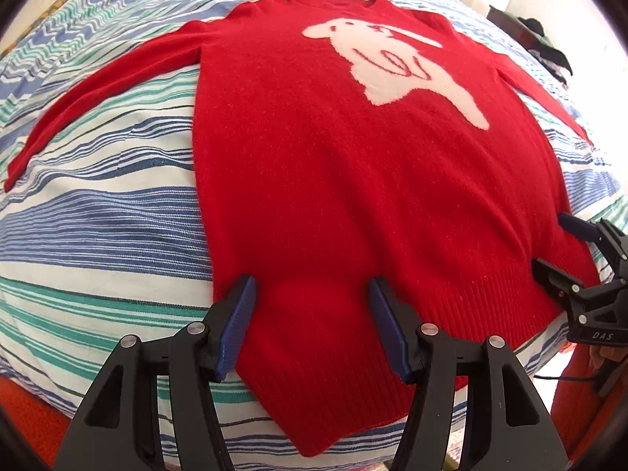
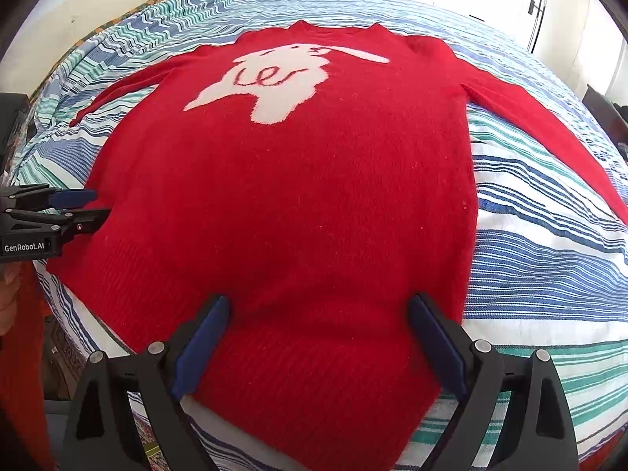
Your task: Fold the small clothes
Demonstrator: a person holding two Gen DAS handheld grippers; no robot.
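A red knit sweater (image 1: 333, 157) (image 2: 294, 196) with a white dog motif lies flat, face up, on a striped bed cover, both sleeves spread outward and its ribbed hem nearest me. My left gripper (image 1: 312, 280) (image 2: 101, 203) hovers over the hem's left corner, fingers apart, with the cloth lying flat between them. At the hem's right corner my right gripper (image 2: 320, 298) (image 1: 551, 241) stands wide open, its blue pads either side of the ribbing without pinching it.
The blue, green and white striped cover (image 1: 98, 216) (image 2: 549, 255) spreads around the sweater. Dark clothes (image 1: 545, 39) sit at the far right edge. An orange sleeve (image 2: 23, 353) shows behind the left gripper. A door (image 2: 537, 8) stands beyond the bed.
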